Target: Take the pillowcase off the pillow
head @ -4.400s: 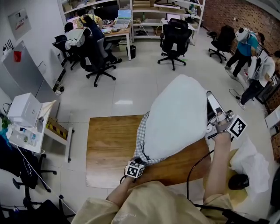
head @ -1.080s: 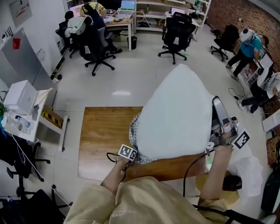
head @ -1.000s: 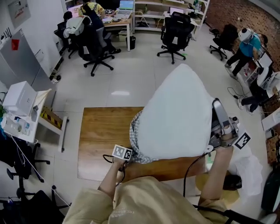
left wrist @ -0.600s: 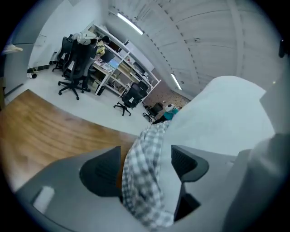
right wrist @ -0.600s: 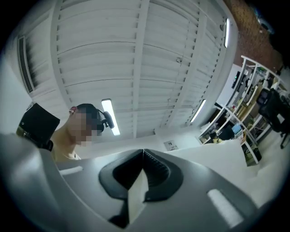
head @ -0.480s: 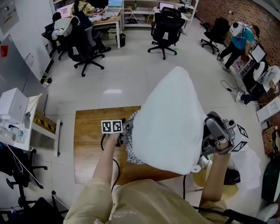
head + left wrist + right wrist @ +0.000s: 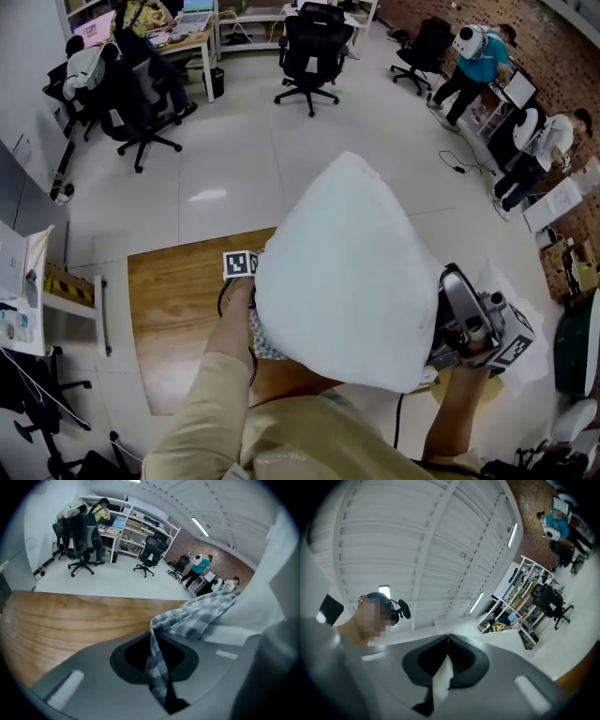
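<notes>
White pillow (image 7: pixel 347 272) hides wooden table (image 7: pixel 173 309); office chairs (image 7: pixel 309 42) beyond.

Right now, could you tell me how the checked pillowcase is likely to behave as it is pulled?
Probably floppy: the pillowcase drapes in soft folds from the left gripper, whose jaws just closed on it. Likely light and thin, since a narrow pinch holds it.
</notes>
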The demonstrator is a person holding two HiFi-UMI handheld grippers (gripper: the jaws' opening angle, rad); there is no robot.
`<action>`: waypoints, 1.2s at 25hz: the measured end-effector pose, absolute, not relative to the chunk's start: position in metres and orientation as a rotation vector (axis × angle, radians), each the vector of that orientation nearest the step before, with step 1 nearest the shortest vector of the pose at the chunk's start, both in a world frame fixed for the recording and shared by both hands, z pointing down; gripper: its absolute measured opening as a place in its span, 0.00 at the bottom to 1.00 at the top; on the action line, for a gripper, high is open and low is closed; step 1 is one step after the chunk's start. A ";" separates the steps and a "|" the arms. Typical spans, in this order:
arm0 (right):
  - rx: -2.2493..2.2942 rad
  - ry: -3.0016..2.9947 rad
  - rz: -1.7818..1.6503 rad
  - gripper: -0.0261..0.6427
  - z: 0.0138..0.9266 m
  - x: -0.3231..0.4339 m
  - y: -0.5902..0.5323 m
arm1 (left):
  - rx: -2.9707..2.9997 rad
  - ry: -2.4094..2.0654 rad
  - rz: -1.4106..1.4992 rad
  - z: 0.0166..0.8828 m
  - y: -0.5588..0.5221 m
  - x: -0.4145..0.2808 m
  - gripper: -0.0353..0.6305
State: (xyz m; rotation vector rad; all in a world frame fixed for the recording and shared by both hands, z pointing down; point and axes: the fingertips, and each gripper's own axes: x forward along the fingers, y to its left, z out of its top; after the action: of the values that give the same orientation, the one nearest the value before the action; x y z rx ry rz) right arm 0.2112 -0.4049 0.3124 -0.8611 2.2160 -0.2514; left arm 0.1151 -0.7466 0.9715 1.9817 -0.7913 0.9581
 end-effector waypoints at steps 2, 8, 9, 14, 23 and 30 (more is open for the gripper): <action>-0.903 2.228 -0.291 0.04 0.302 0.217 -0.408 | 1.921 -0.807 1.004 0.977 -0.746 0.111 0.08; -0.852 2.215 -0.315 0.04 0.327 0.230 -0.410 | 2.088 -0.683 0.669 0.958 -0.771 0.133 0.12; -0.850 2.207 -0.306 0.04 0.329 0.236 -0.407 | 2.120 -0.654 0.601 0.943 -0.768 0.132 0.15; -0.879 2.191 -0.268 0.04 0.334 0.268 -0.372 | 2.164 -0.568 0.485 0.884 -0.706 0.092 0.54; -0.866 2.243 -0.170 0.04 0.308 0.284 -0.334 | 2.293 -0.411 0.453 0.836 -0.501 0.065 0.62; -0.824 2.178 -0.212 0.05 0.312 0.306 -0.321 | 2.413 -0.248 0.665 0.874 -0.415 0.088 0.64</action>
State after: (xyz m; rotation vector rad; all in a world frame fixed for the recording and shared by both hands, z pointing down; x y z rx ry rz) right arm 0.3059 -0.3209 0.3116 -0.8236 2.1782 -0.2118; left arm 0.0878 -0.4152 0.8740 2.4135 -0.2481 0.6655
